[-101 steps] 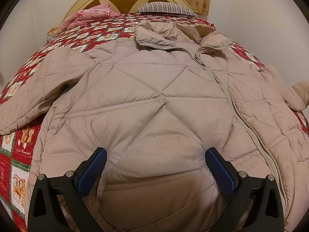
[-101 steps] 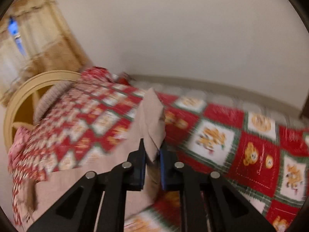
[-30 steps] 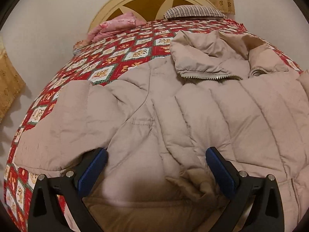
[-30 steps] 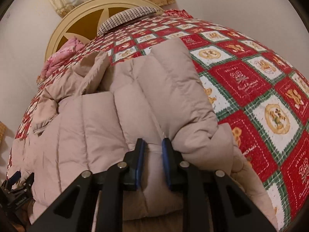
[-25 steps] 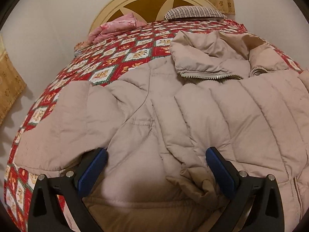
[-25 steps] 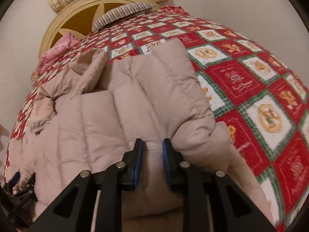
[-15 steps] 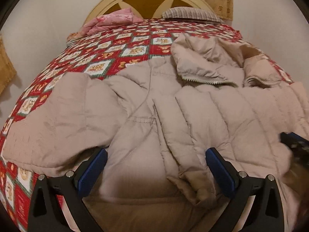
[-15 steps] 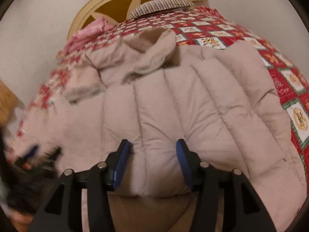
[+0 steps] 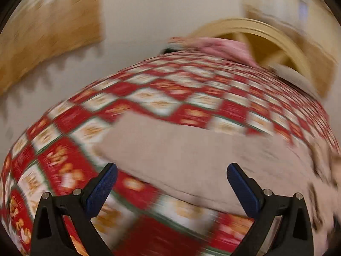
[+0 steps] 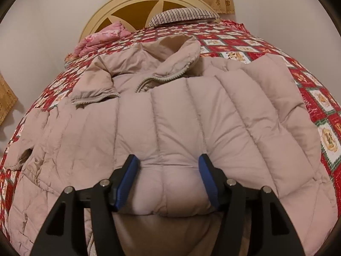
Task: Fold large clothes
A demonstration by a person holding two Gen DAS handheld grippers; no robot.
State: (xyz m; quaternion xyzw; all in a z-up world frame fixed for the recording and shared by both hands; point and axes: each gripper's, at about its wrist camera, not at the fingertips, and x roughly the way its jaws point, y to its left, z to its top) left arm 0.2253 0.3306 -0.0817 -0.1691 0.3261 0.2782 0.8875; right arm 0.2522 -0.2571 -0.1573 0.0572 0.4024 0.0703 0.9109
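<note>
While the bed (image 10: pixel 319 111) with its red patchwork quilt carries it, the beige puffer jacket (image 10: pixel 170 117) now lies with its right sleeve folded across the chest. Having let that sleeve go, the right claw (image 10: pixel 168 181) rests parted on the puffy fabric. Swung away, the left claw (image 9: pixel 170 183), wide apart, faces the unfolded left sleeve (image 9: pixel 181 149), likely next.

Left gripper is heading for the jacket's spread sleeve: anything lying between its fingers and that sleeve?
Nothing visible. The left gripper is open, and the beige sleeve lies flat on the checked quilt just ahead of it. Only bare quilt shows around it, though the left wrist view is motion-blurred.
</note>
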